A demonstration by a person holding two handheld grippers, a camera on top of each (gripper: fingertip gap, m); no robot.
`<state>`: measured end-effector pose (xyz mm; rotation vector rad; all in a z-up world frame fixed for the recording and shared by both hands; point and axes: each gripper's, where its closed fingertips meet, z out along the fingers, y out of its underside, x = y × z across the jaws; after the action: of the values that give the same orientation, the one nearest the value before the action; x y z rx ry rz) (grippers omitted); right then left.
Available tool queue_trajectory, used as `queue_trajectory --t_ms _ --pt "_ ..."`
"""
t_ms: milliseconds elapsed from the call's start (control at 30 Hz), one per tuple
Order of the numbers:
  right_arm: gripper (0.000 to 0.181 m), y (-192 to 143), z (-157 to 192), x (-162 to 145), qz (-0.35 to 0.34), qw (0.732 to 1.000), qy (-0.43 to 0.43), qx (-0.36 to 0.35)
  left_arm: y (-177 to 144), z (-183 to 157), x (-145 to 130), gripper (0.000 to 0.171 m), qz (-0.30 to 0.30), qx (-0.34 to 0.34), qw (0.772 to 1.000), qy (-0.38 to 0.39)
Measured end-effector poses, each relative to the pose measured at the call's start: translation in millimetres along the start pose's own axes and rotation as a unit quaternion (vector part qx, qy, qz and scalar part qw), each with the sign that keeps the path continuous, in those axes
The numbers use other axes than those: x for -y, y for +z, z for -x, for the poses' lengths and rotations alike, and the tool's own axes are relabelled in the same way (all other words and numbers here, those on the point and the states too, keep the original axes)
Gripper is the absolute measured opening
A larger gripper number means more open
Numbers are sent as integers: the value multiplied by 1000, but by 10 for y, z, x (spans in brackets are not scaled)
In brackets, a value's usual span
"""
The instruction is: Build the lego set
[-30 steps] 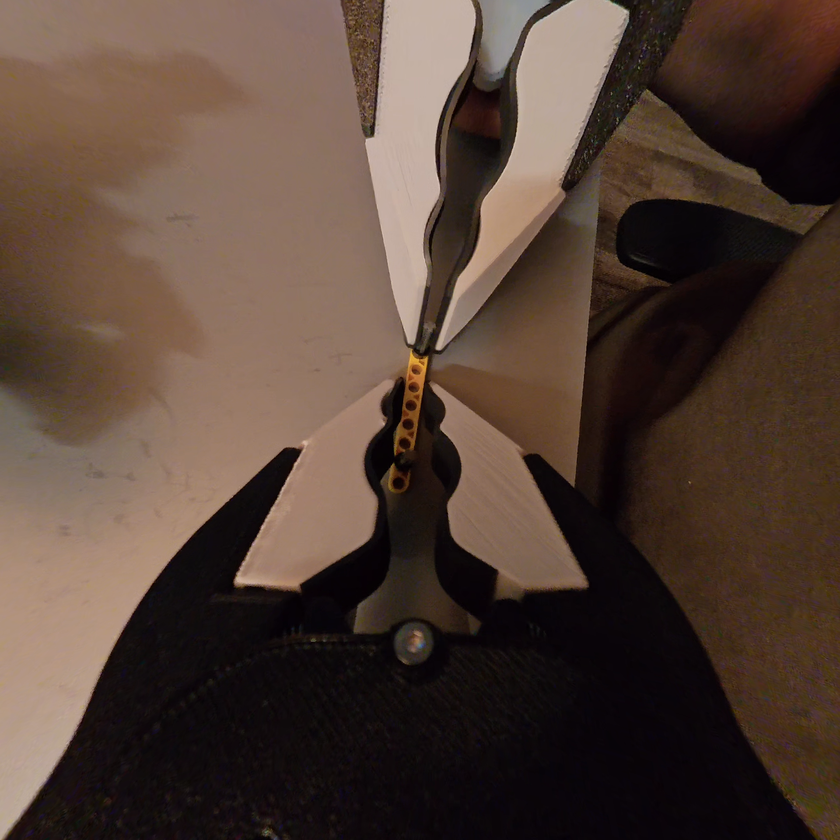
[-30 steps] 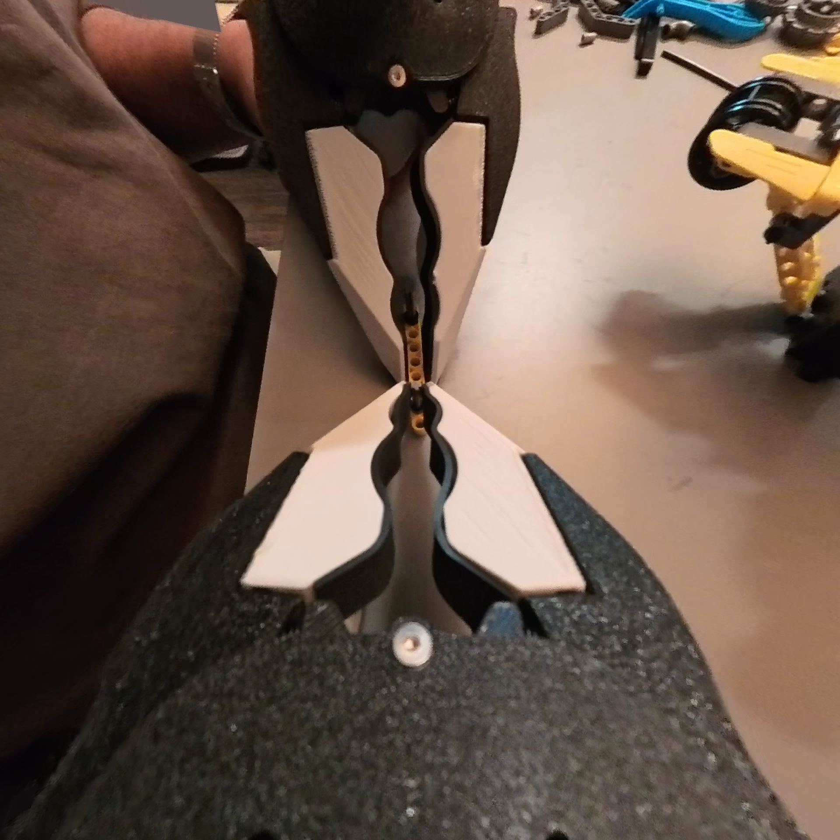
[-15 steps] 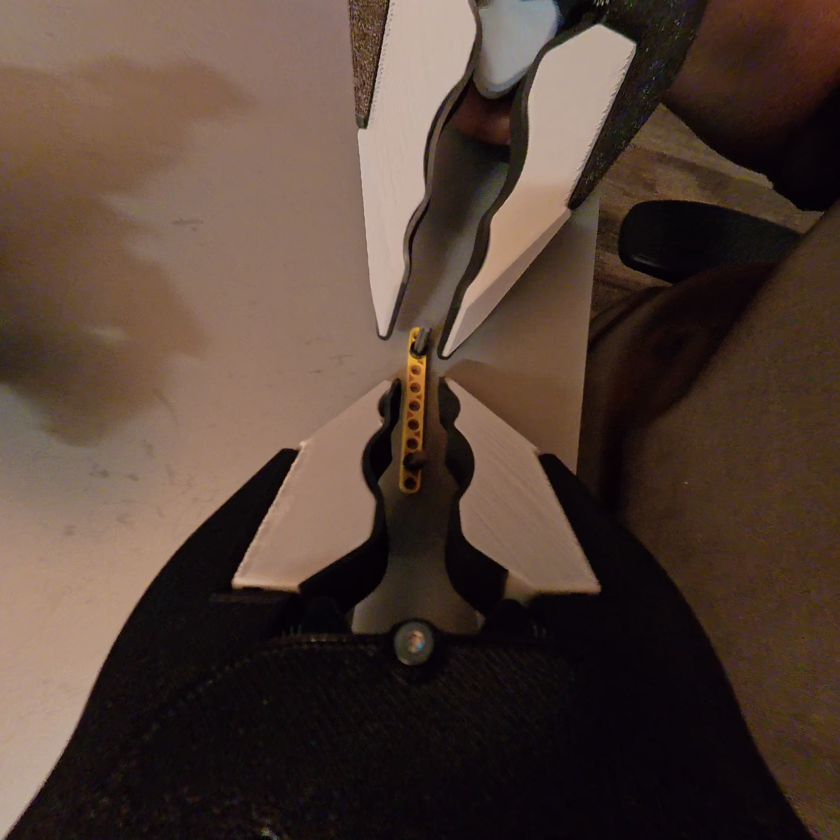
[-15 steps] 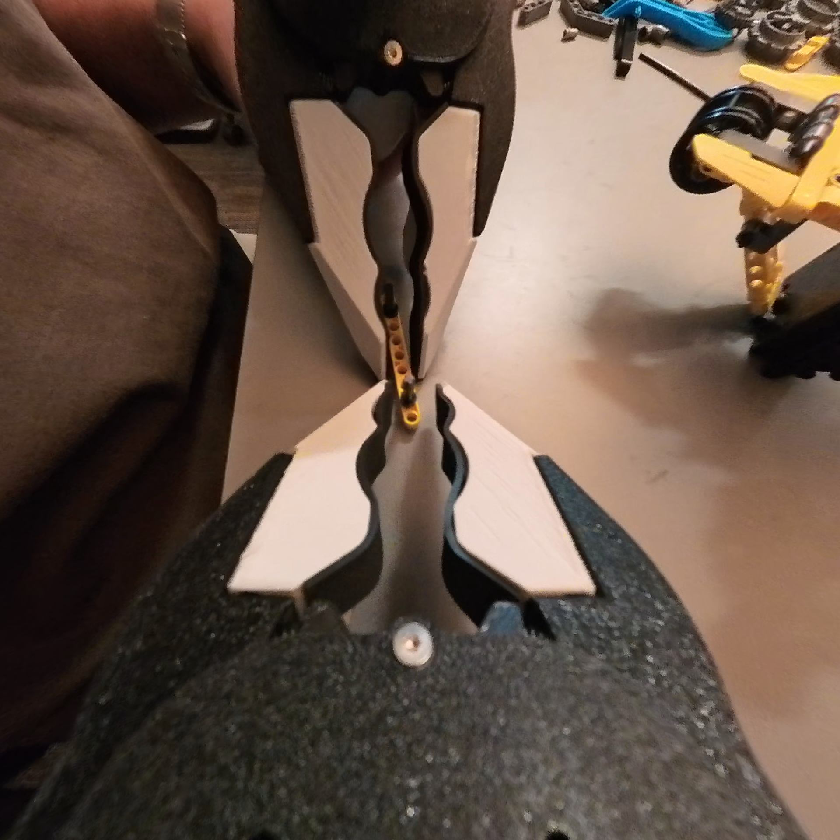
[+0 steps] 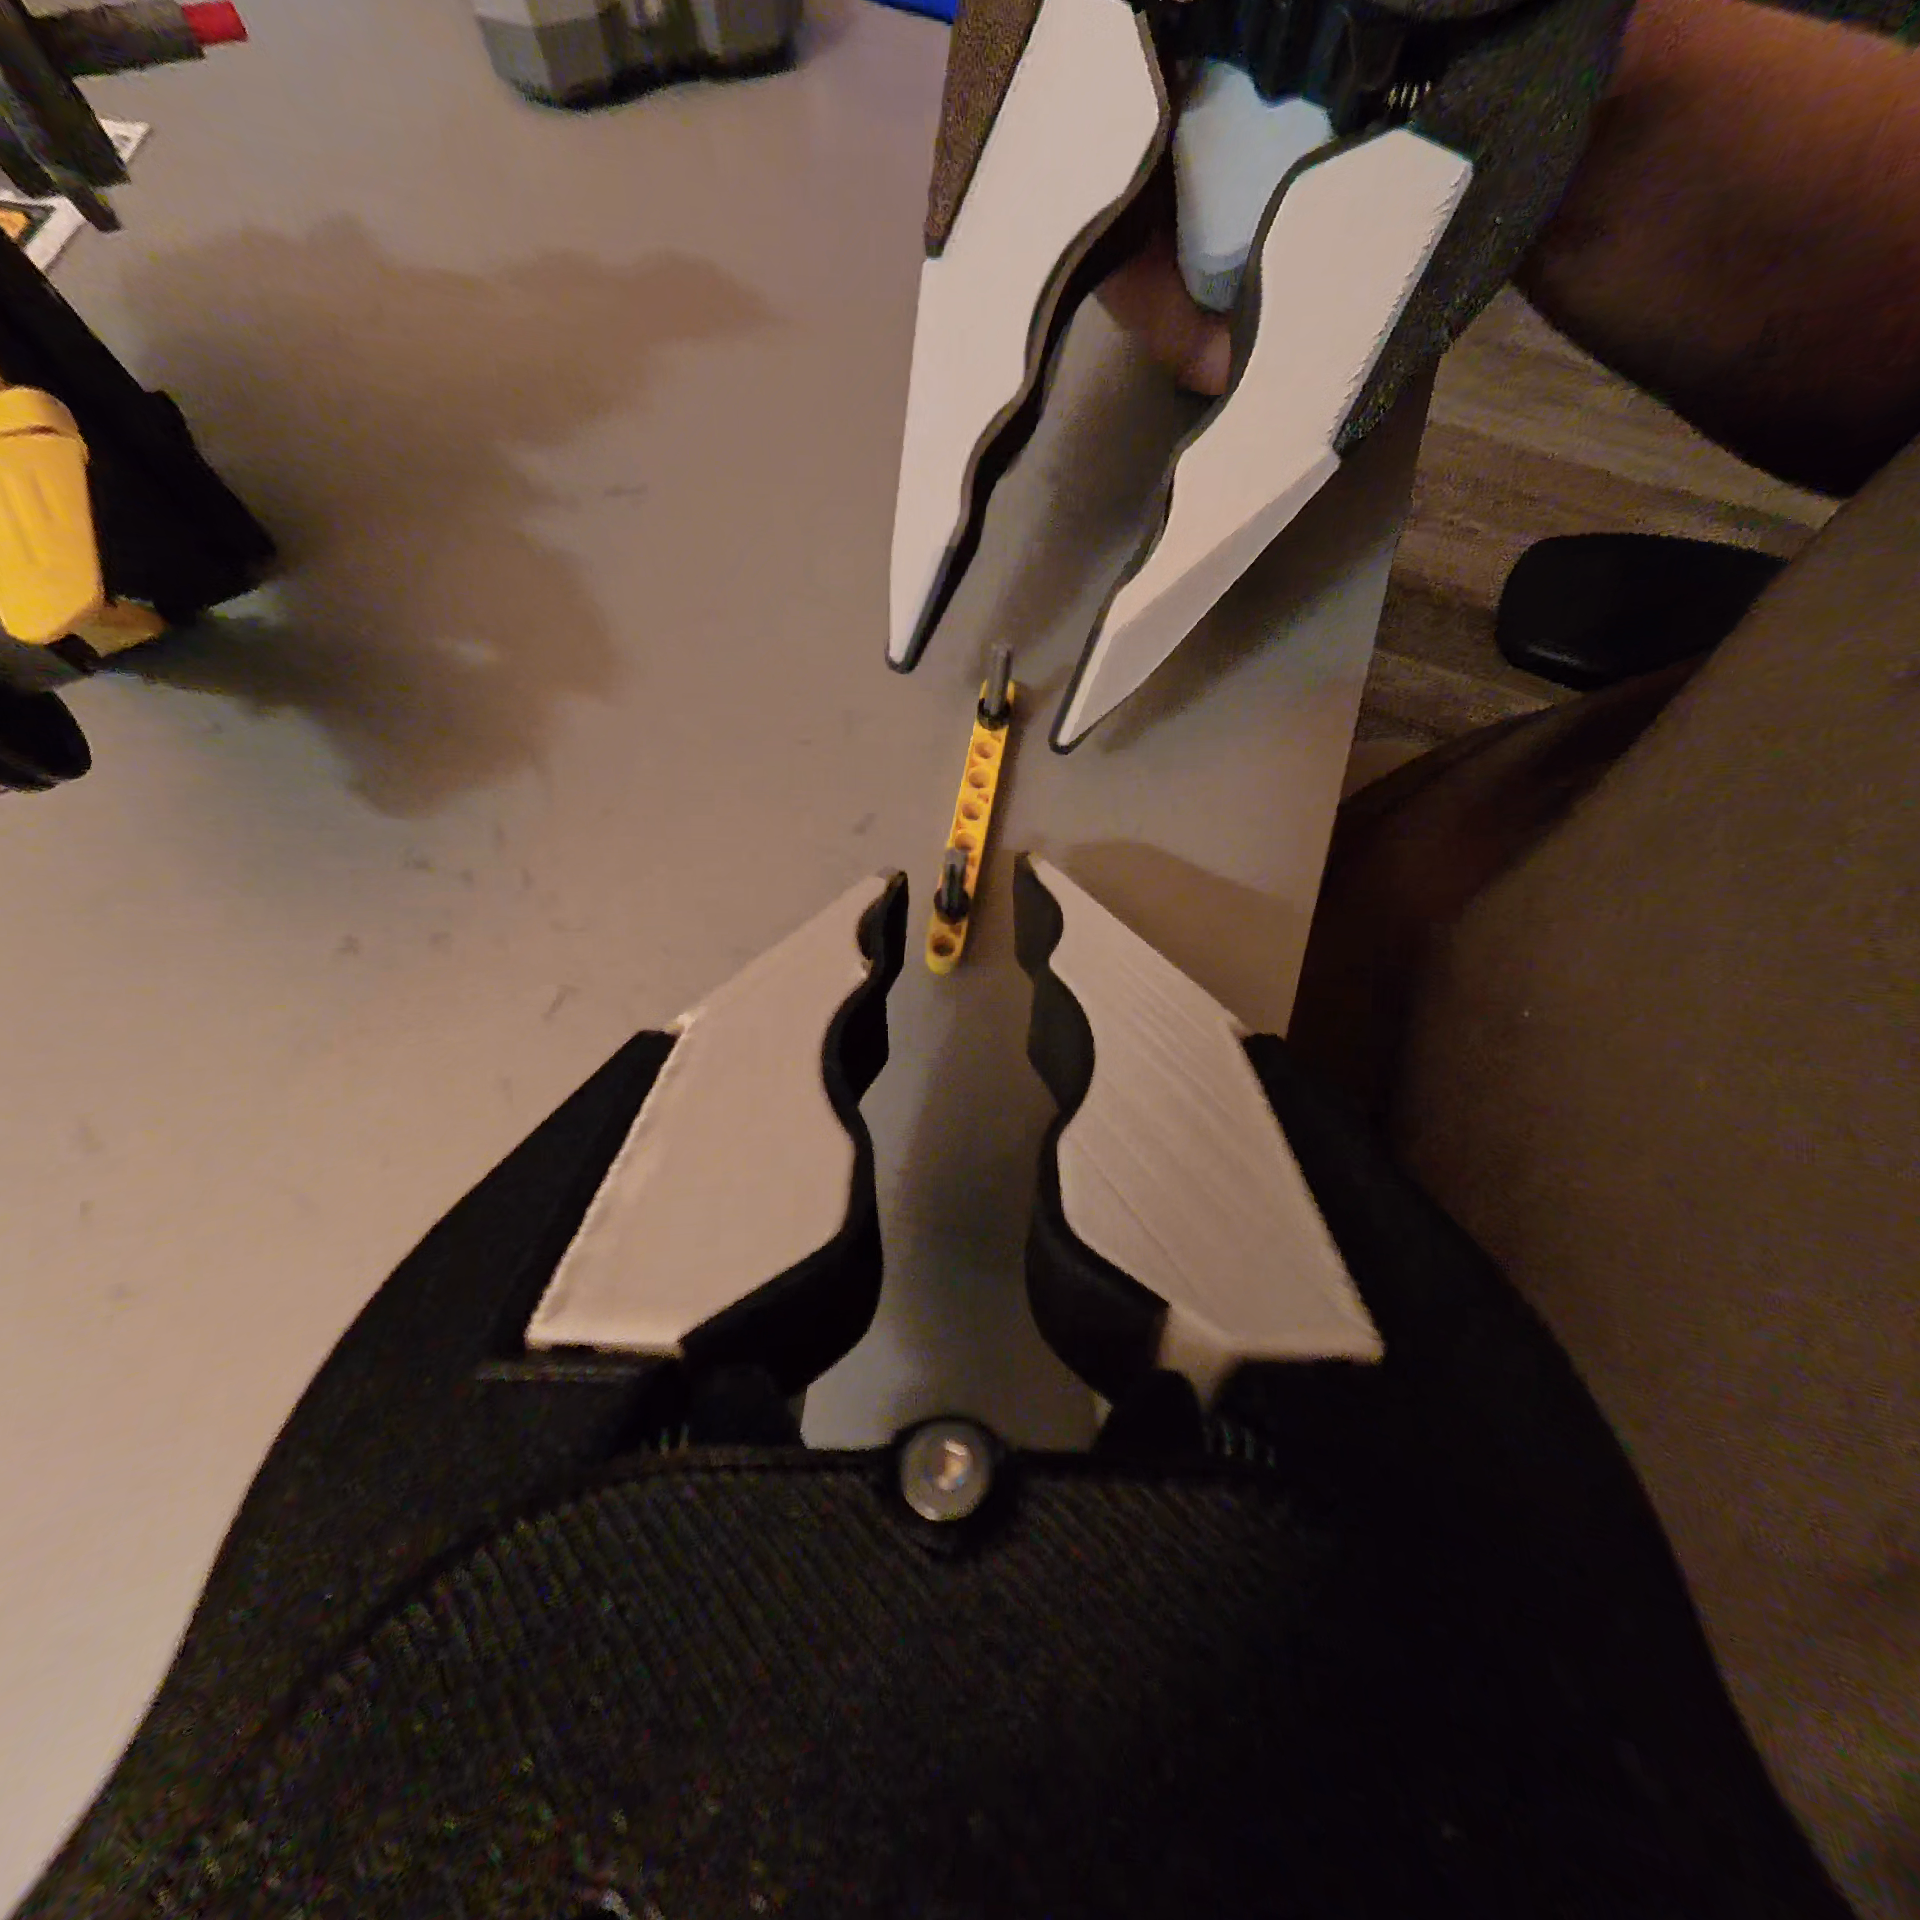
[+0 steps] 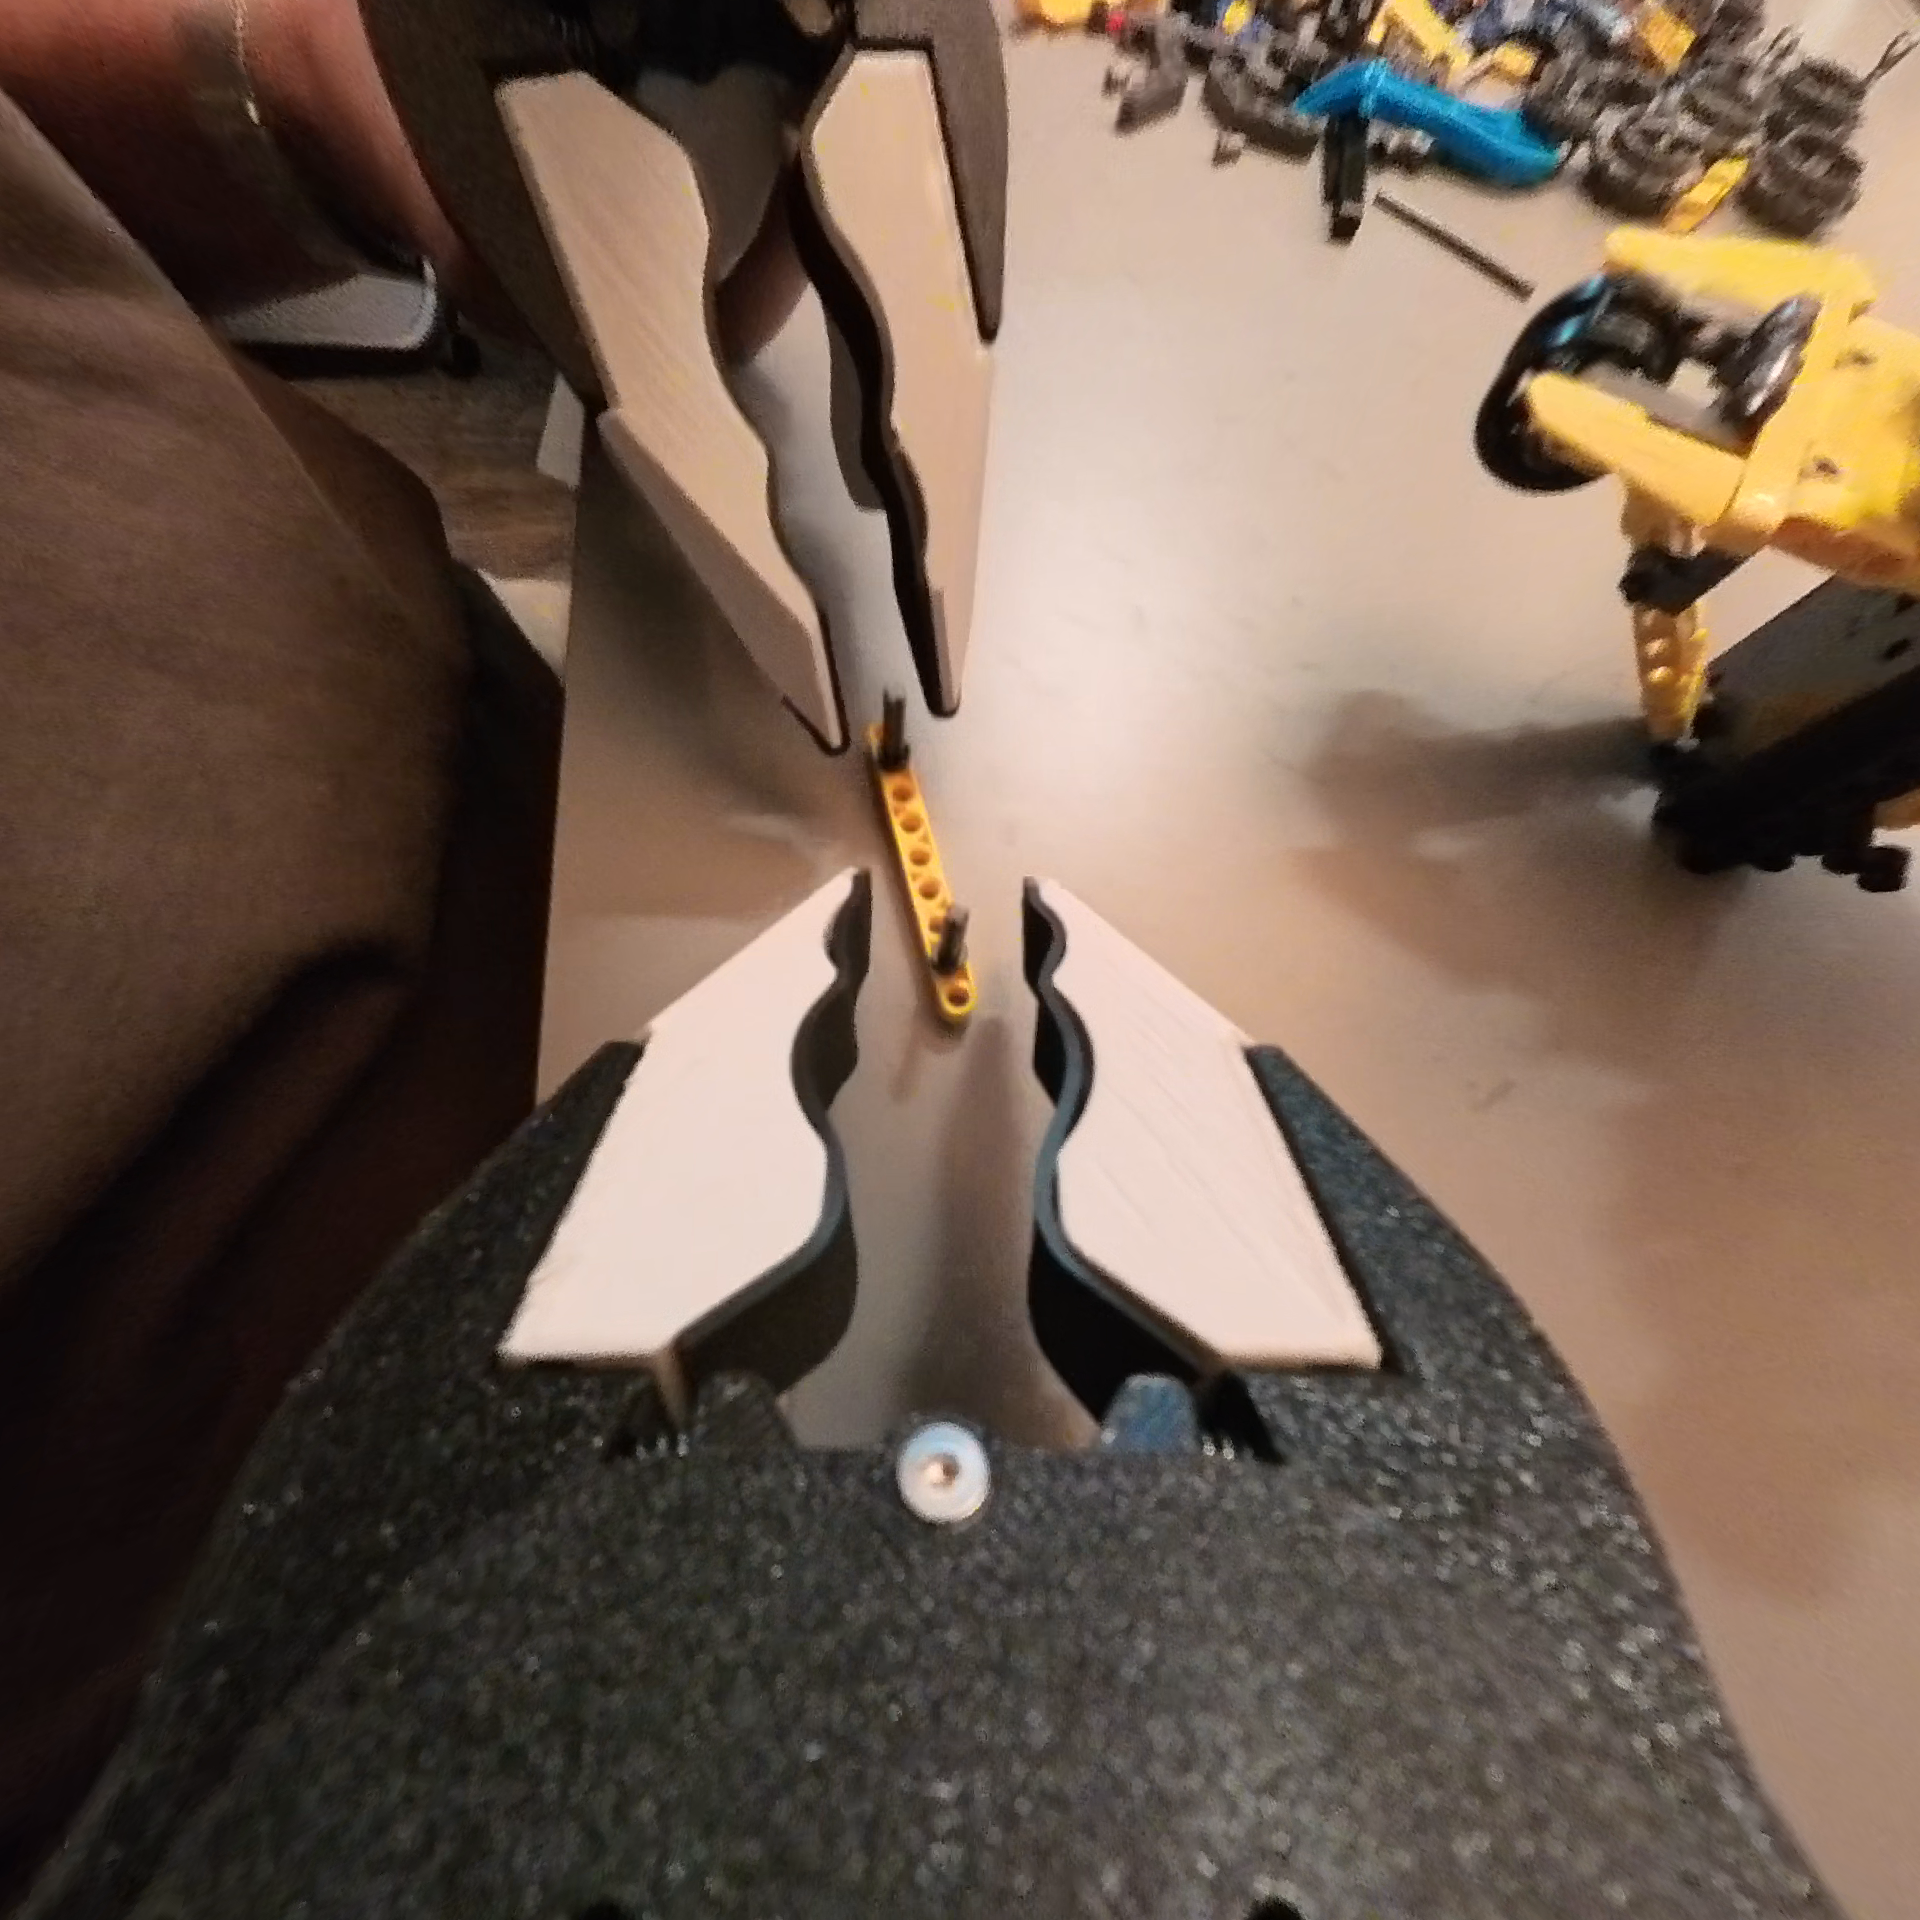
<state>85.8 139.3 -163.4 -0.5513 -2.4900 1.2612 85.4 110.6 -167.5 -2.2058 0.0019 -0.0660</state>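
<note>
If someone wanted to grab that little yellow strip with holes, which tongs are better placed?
Nearly even; perhaps right. The left tongs and right tongs are open and face each other, the yellow strip lying on the table between them. Its end reaches slightly deeper between the right tips.

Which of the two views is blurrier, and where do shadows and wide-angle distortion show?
Right wrist view: blurrier, the yellow model and the parts pile smeared, a soft shadow beneath the model. Left wrist view: sharper, the yellow beam crisp on the table, a broad dark shadow at left; both views bend outward at the edges.
</note>
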Motion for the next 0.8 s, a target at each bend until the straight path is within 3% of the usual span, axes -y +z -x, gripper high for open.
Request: queue_trajectory --t_ms 133,300,533,800 --pt "31 13 -1 151 -35 999 -10 -16 -26 32 31 17 -13 11 1000 -6" --pt "32 131 68 71 7 999 -33 -8 -32 29 50 10 -20 14 1000 -15" --pt "28 199 101 137 14 996 -78 -37 -11 -3 25 9 -9 7 1000 -11" --pt "31 -18 -58 -118 29 999 8 -33 12 6 6 7 0 14 1000 -11"
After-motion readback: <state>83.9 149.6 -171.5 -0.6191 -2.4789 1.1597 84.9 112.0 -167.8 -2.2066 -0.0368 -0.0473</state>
